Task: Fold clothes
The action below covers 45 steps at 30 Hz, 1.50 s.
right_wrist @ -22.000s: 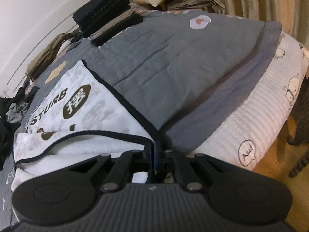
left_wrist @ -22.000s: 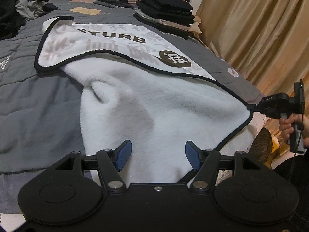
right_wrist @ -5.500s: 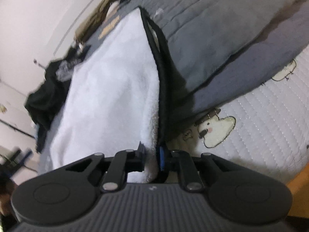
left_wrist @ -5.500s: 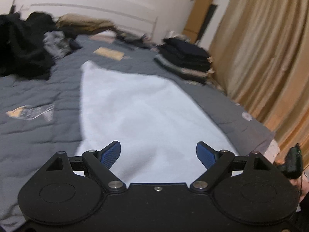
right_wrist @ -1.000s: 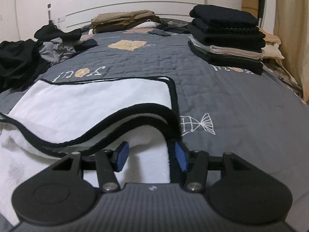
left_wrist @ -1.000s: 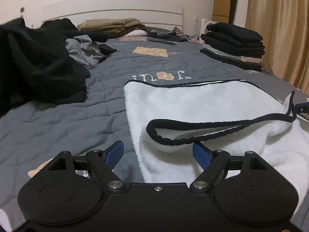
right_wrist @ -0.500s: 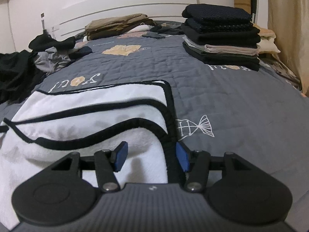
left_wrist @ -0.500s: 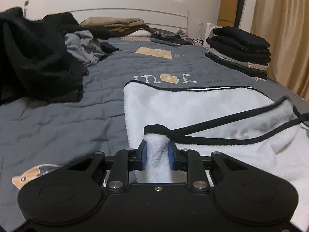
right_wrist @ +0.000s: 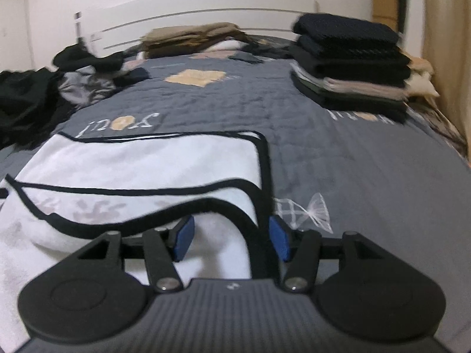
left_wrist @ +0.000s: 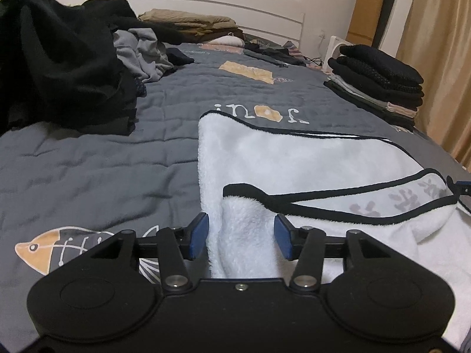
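Left wrist view. My left tongs (left_wrist: pixel 241 236) are spread wide, blue pads (left_wrist: pixel 199 235) apart, gripping nothing. A raised fold of the white fleece blanket with black piping (left_wrist: pixel 309 161) stands up between the pads; whether it touches either one I cannot tell. The blanket lies on the grey quilted bedspread (left_wrist: pixel 97 161), near side doubled over itself, so a strip of its pale patterned face shows at the right under a black edge. Orange fish print (left_wrist: pixel 44 247) on the quilt, just left of my tongs. Heap of unfolded black and grey clothes (left_wrist: pixel 64 58) far left. Neat stack of folded dark garments (left_wrist: pixel 379 79) at the far right of the bed, near the tan curtain (left_wrist: pixel 435 53). Folded tan clothes (left_wrist: pixel 191 22) lie against the white headboard (left_wrist: pixel 265 14).

Right wrist view, somewhat blurred. My right tongs (right_wrist: pixel 231 242) are likewise released, pads (right_wrist: pixel 183 238) wide. The blanket's (right_wrist: pixel 147 161) black-trimmed corner loops up between them, its right edge close to the right pad; contact unclear. Blanket covers the near left part of the bedspread (right_wrist: pixel 368 191), layers stepped, three black edges visible. White fish-bone print (right_wrist: pixel 309 209) just right of the blanket corner. Folded dark stack (right_wrist: pixel 353 61) far right, tan pile (right_wrist: pixel 191 39) at the headboard (right_wrist: pixel 206 6), loose dark clothes (right_wrist: pixel 26 100) at left.
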Each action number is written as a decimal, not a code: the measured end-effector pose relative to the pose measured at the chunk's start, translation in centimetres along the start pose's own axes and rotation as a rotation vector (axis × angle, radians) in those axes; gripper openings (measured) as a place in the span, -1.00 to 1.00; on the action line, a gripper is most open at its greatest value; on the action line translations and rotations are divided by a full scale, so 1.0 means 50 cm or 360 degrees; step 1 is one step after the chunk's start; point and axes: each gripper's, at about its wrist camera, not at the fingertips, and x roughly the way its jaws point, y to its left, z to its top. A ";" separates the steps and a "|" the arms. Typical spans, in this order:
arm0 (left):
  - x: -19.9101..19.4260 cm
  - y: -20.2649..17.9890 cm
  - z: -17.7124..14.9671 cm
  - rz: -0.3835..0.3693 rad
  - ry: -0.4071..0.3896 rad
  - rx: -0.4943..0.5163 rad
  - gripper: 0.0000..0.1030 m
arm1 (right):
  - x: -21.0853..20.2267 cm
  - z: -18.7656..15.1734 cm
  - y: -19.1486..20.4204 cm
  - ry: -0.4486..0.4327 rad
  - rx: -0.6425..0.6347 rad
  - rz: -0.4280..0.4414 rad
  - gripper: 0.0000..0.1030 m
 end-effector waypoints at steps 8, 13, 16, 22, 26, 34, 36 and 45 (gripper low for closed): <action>0.002 0.007 -0.002 0.0008 0.0013 -0.0026 0.00 | 0.049 0.004 0.021 0.0116 -0.0081 -0.0011 -0.13; 0.000 0.010 -0.003 0.0008 0.0009 -0.0039 0.00 | 0.051 0.003 0.016 0.0127 -0.0031 -0.0022 -0.84; -0.006 0.013 0.001 -0.0003 -0.0023 -0.0052 0.00 | 0.036 0.016 0.006 0.0043 0.0018 -0.0045 -0.85; -0.039 0.015 0.028 -0.0015 -0.0237 -0.0097 -0.65 | 0.004 0.051 -0.031 -0.0200 0.0227 -0.0088 -0.87; -0.033 0.024 0.033 -0.0034 -0.0171 -0.0167 -0.37 | 0.035 0.056 -0.040 -0.0131 0.0271 -0.0084 -0.86; -0.012 0.012 0.006 -0.0026 -0.0069 0.0003 0.21 | 0.072 0.037 -0.030 0.0079 0.0145 -0.0116 -0.59; -0.005 0.004 0.003 -0.0025 -0.0062 0.0042 0.18 | 0.065 0.038 -0.028 0.0057 0.0132 -0.0108 -0.34; -0.005 0.000 0.012 -0.0043 -0.0150 0.0072 -0.85 | 0.075 0.031 -0.016 0.0078 0.0111 -0.0090 -0.29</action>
